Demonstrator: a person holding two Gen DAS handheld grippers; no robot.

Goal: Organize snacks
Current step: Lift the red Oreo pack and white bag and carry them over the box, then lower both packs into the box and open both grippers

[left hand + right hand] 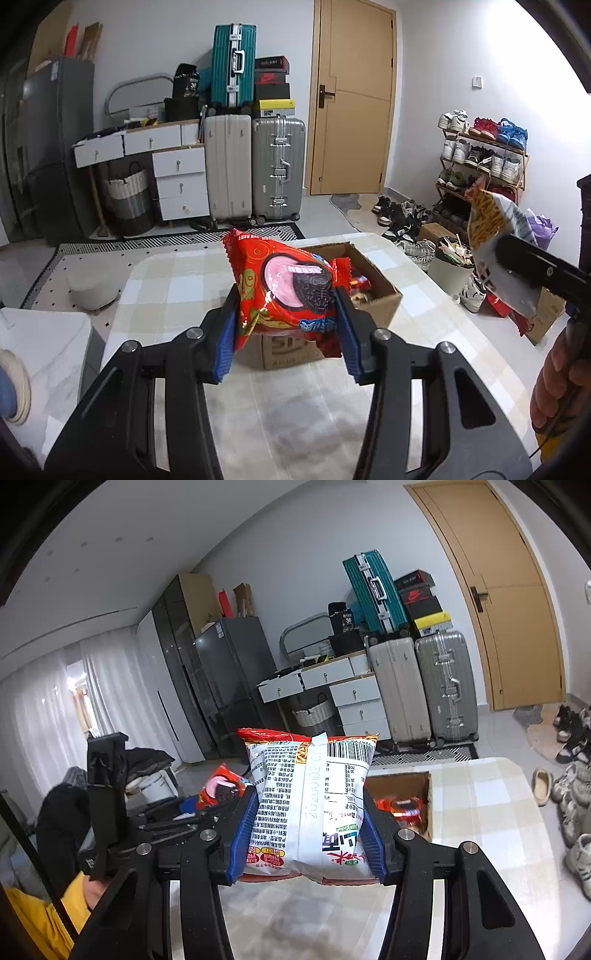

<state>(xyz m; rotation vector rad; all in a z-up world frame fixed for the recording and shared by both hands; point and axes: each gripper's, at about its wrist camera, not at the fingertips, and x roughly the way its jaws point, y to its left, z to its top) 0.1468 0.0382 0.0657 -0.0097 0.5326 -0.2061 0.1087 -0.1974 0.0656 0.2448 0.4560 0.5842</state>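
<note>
- Tongs in the left hand, the left gripper (286,325), pinched a red cookie packet (286,291) between the blue pads (226,341), which pressed on both sides of it.
- That packet hung in the air, tilted, above the table (166,280) and in front of an open cardboard box (373,295).
- More red wrappers lay inside the box, which sat on the checked cloth.
- Over on the right, the right gripper (306,834) was clamped on a white noodle packet (310,805), printed back and barcode towards the camera.
- The noodle packet stood upright between the blue pads (243,834), its lower edge at their base and its top well past the tips, lifted clear of the table (480,812).
- From the right wrist view, the box (402,786) lay just behind the noodle packet, and the cookie packet (221,788) showed to its left.
</note>
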